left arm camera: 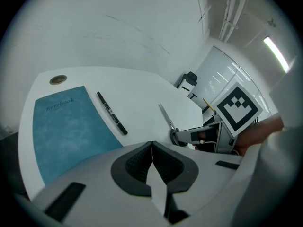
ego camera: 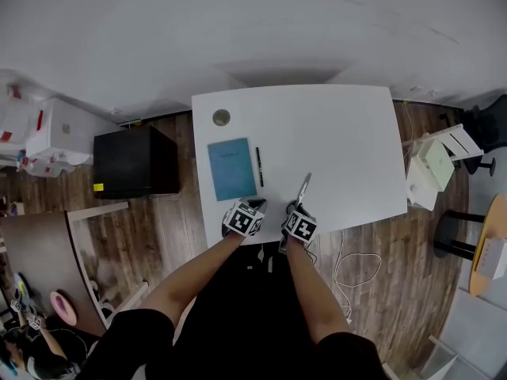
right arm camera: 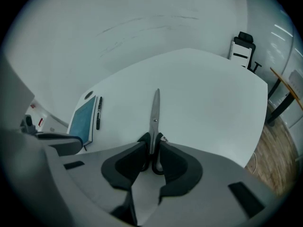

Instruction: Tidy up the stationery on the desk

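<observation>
A blue notebook (ego camera: 232, 168) lies on the white desk (ego camera: 341, 141), with a black pen (ego camera: 259, 166) just to its right. My right gripper (ego camera: 299, 212) is shut on the black handles of a pair of scissors (ego camera: 303, 188), whose blades point away over the desk. In the right gripper view the scissors (right arm camera: 154, 115) stick out straight ahead between the jaws. My left gripper (ego camera: 252, 208) hangs near the desk's front edge, shut with nothing in it. Its own view shows the notebook (left arm camera: 66, 126), the pen (left arm camera: 111, 113) and the scissors (left arm camera: 167, 118).
A small round grommet (ego camera: 221, 117) sits in the desk's far left corner. A black cabinet (ego camera: 135, 162) stands left of the desk, and a white unit (ego camera: 432, 169) and a black stool (ego camera: 451, 236) stand to the right. Cables lie on the wooden floor.
</observation>
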